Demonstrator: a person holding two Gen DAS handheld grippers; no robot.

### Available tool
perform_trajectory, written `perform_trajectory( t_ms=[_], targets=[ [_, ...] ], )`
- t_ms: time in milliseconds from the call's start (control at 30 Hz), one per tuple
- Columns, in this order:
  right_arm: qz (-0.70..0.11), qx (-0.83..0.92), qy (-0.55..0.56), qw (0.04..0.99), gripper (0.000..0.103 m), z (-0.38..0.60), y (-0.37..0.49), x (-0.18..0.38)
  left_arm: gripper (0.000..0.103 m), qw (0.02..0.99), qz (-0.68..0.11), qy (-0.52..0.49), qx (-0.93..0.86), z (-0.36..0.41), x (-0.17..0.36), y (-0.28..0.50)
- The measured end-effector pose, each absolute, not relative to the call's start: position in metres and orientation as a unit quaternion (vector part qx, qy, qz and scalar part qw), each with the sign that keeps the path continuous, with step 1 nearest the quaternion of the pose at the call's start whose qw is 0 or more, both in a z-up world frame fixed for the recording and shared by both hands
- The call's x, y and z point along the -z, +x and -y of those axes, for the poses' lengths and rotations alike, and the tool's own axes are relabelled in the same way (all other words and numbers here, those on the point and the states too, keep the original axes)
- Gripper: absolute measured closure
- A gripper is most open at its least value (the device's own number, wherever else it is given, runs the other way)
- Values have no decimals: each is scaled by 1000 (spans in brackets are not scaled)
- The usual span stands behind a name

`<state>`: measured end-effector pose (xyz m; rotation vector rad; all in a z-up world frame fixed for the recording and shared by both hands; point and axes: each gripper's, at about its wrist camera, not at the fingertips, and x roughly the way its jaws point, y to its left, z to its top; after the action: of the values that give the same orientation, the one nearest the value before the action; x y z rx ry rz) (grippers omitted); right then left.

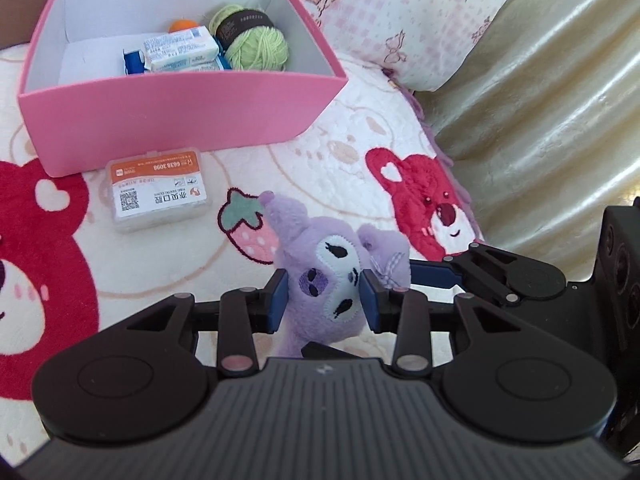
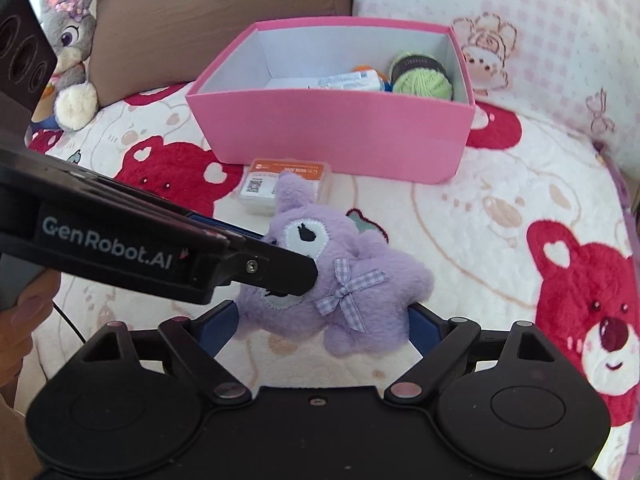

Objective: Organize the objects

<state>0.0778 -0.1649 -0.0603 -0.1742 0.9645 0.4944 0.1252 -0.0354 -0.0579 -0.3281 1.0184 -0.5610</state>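
Two hand-held grippers angle downward at the purple plush toy (image 1: 320,280): left (image 1: 324,300) clamps it, right (image 2: 320,326) spread wide around it, above the blanket (image 2: 460,220), pink box (image 2: 332,136) beyond.

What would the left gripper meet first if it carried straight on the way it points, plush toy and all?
Probably the blanket just short of the pink box. The left gripper points down past the purple plush it clamps; depth is uncertain.

bear-print blanket (image 2: 480,208) | checked pillow (image 2: 540,40) (pink) | brown cushion (image 2: 200,20) | grey plush, probably a rabbit (image 2: 70,40)
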Motion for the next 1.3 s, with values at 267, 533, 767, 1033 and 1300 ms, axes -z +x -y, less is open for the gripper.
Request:
perform_trajectory(
  t_ms=[267,533,767,1033,1300],
  targets=[
    [-431,-249,-91,863,11,156,66,32,66,834,-454,-159,269,17,31,109],
    [-419,-257,-99,865,11,139,54,18,66,836,-452,-158,267,-1,20,97],
    [-409,-274,-85,866,11,126,45,1,66,843,-444,-148,264,-19,2,88],
    [-386,-294,-98,869,17,109,41,-19,66,857,-428,-125,258,-38,-25,88],
    [-364,-307,-110,873,30,92,62,-43,66,878,-406,-113,228,-56,-54,102]
  ],
)
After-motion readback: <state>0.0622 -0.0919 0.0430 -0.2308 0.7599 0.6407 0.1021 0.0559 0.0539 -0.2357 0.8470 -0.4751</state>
